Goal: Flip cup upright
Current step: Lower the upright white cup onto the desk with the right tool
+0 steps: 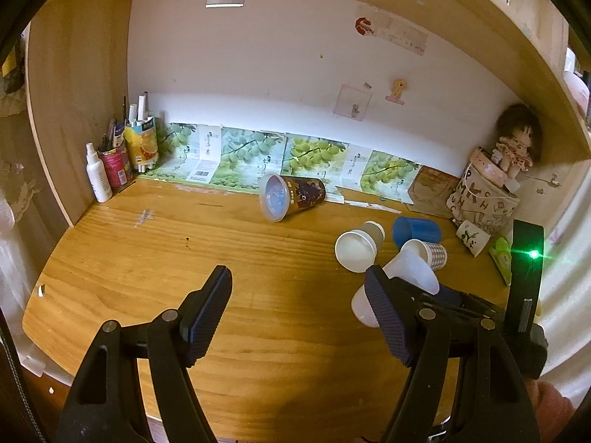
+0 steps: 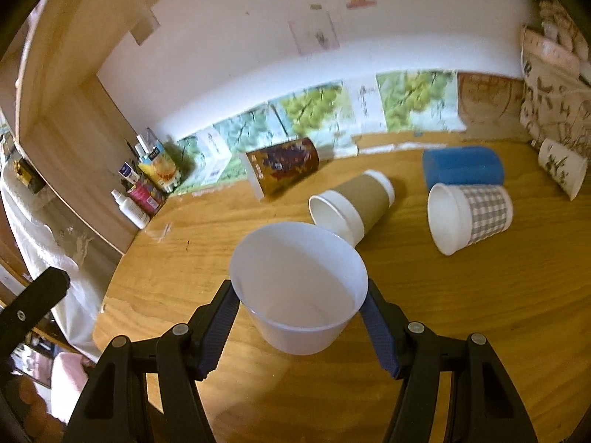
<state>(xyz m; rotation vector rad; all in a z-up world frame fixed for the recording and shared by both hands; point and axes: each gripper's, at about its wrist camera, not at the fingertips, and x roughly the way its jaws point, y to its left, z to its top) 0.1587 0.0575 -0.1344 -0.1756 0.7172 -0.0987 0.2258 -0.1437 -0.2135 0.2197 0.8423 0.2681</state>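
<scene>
Right hand-held gripper (image 2: 300, 326): fingers (image 2: 218, 326) pinched on the sides of a translucent white cup (image 2: 299, 288), mouth facing the camera and tilted up, held above the bench (image 2: 461, 313). In the left wrist view the same cup (image 1: 406, 277) shows at 3 o'clock, partly behind that view's right finger.

Left hand-held gripper (image 1: 299, 317): jaws spread wide, nothing between them, hovering over bare wood.

Cups on the bench, all on their sides (right wrist view):
- Brown-sleeved paper cup (image 2: 351, 203), 12 o'clock from the held cup, just beyond it; whether they touch cannot be told.
- Grey checked cup (image 2: 469, 214), 2 o'clock, mouth toward the camera.
- Blue cup (image 2: 461, 166), directly behind the checked one, close to it.
- Dark printed cup (image 2: 282, 168), 11 o'clock, near the back wall.
- White cup with leaf print (image 2: 561, 166), far 2 o'clock, beside a lettered fabric bag (image 2: 554, 103).

Back left corner, 10 o'clock: white spray bottle (image 1: 98, 177), pen holders (image 1: 142, 146). Grape-print cartons (image 1: 258, 155) line the wall. A doll (image 1: 515, 144) sits atop the bag.
</scene>
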